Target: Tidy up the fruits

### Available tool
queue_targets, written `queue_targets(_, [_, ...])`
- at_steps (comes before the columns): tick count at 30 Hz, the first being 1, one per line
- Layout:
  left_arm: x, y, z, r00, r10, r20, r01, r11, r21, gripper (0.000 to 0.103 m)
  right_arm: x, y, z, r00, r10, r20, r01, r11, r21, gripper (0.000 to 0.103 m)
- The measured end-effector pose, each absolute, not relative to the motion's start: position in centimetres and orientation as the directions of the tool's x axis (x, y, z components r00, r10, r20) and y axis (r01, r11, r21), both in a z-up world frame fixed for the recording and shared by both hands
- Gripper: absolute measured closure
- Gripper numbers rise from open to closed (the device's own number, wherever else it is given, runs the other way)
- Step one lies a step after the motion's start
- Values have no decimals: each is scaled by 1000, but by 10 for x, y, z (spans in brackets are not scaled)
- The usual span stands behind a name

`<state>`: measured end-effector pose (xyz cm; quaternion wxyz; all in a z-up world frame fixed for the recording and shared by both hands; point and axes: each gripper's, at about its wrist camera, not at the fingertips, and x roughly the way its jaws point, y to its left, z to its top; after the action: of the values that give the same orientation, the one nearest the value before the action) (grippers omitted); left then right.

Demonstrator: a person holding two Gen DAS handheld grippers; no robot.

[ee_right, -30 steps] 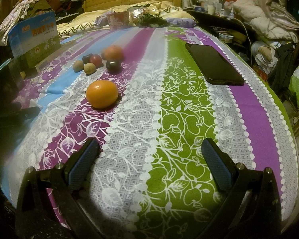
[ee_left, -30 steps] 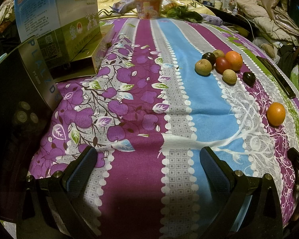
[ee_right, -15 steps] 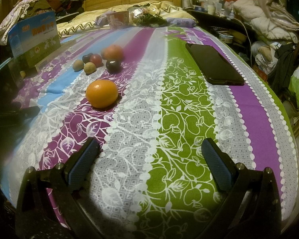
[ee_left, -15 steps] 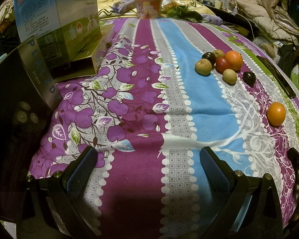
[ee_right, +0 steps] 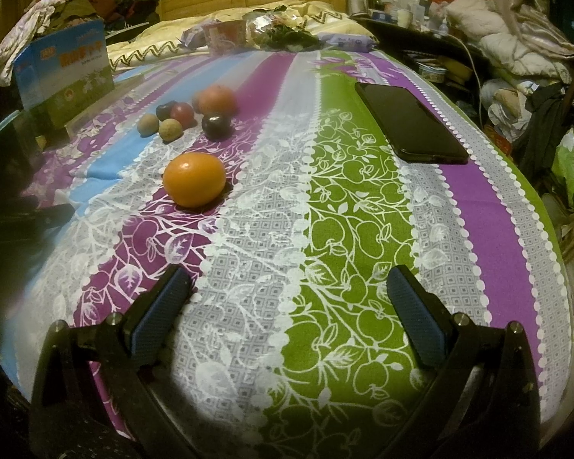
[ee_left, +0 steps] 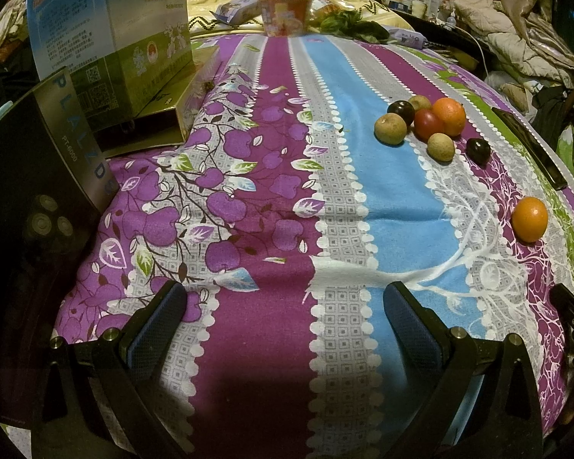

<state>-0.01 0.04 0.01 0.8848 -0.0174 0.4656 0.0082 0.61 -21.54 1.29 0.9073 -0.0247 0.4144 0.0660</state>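
Both my grippers are just hanging low over the bedspread (ee_left: pixel 271 206), empty. My left gripper (ee_left: pixel 285 315) has its fingers spread wide with nothing between them, only striped purple and blue fabric. Same deal with my right gripper (ee_right: pixel 287 298): fingers wide apart, over the grey and green stripes.

The fruit's all ahead of me. From my left fingers, the cluster of fruit (ee_left: pixel 426 122) sits well ahead and off to the right: an orange one (ee_left: pixel 449 114), a red one (ee_left: pixel 426 124), two dark plums (ee_left: pixel 401 111) (ee_left: pixel 478 151) and a few small tan ones, mostly touching each other, though the second plum lies a bit off to the right. A lone orange (ee_left: pixel 529 218) sits apart from that bunch, closer to me and further right.

From my right fingers that lone orange (ee_right: pixel 194 179) is ahead and a bit left of my left finger, with the cluster (ee_right: pixel 195 113) beyond it. A black phone (ee_right: pixel 409 122) lies ahead on the right. Beyond my left fingers on the left are a blue-green box (ee_left: pixel 111 26) and a dark box (ee_left: pixel 38 176).
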Motion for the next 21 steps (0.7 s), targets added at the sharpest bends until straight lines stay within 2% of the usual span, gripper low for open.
queue_targets(21, [0,0,0,566,-3,-824,-31,999,-25,0,6,-212,13,646,95,-757,-139,990,5,0])
